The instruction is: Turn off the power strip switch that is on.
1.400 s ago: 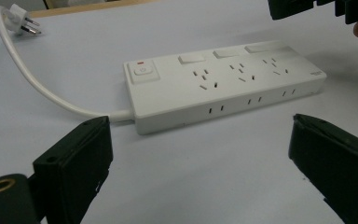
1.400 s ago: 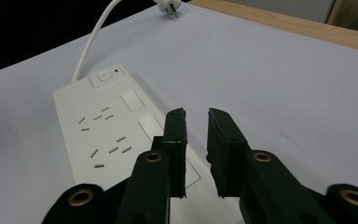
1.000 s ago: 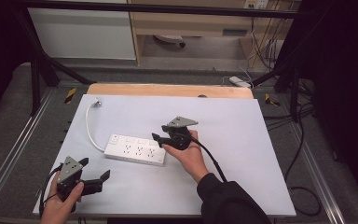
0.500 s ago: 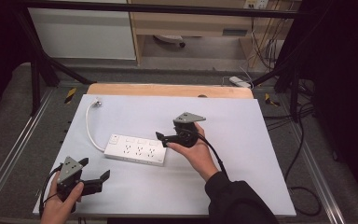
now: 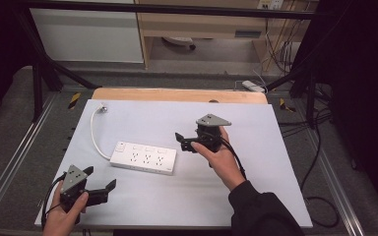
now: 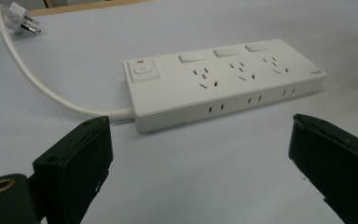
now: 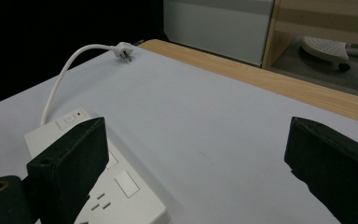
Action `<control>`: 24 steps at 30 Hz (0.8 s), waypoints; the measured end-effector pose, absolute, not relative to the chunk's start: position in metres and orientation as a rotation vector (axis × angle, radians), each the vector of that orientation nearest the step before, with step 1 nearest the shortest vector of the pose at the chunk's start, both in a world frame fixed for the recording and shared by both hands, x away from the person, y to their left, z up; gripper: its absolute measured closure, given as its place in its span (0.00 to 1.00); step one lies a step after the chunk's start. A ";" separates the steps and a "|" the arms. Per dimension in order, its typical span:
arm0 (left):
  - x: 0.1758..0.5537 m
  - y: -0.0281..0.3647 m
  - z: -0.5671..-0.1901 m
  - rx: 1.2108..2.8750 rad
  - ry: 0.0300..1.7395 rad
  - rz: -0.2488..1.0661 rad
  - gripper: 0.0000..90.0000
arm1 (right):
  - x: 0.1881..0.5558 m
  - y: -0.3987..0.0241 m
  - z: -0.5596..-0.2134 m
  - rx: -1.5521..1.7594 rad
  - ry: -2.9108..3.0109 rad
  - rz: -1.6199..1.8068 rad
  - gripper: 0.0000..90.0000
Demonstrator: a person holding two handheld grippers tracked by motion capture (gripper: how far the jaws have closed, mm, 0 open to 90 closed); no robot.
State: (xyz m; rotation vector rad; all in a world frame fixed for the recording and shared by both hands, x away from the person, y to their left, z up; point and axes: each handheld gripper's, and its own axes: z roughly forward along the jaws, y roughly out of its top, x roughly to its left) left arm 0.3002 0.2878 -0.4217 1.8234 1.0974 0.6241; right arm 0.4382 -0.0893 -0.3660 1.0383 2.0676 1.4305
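white power strip lying flat at centre-left of the high view, long side running left to right, cord curling from its left end up to a loose plug near the upper left of the pale mat. nothing plugged into it, nothing holding it.

right gripper just right of the strip's right end in the high view, lifted off the mat, jaws just been opening and now spread wide with nothing between them; in the right gripper view the strip sits at lower left, partly behind the left jaw, bare mat between the two jaws. left gripper low at the lower left of the high view, apart from the strip, jaws spread and empty too; in the left gripper view the strip lies ahead in mid-frame, switch end toward the left.

probably a release and pull-away after placing or nudging the strip. to do it well: clear upward first, then away, keeping the open jaws from clipping the strip's right end. no dragging the trailing cable across the sockets. if another grasp is wanted, better across the narrow width near one end, jaws square to the long edges, since the smooth flat case would likely slip under a skewed pinch. watch the stiff cord: likely to swing the strip if its far end gets pushed.
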 end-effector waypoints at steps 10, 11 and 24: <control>0.300 0.288 -0.422 1.829 1.097 0.626 0.07 | 0.430 -0.122 -0.352 1.019 2.057 1.459 0.06; 0.300 0.288 -0.422 1.829 1.098 0.626 0.07 | 0.428 -0.126 -0.351 1.019 2.053 1.466 0.06; 0.300 0.287 -0.423 1.829 1.103 0.624 0.07 | 0.418 -0.179 -0.348 1.065 1.971 1.507 0.07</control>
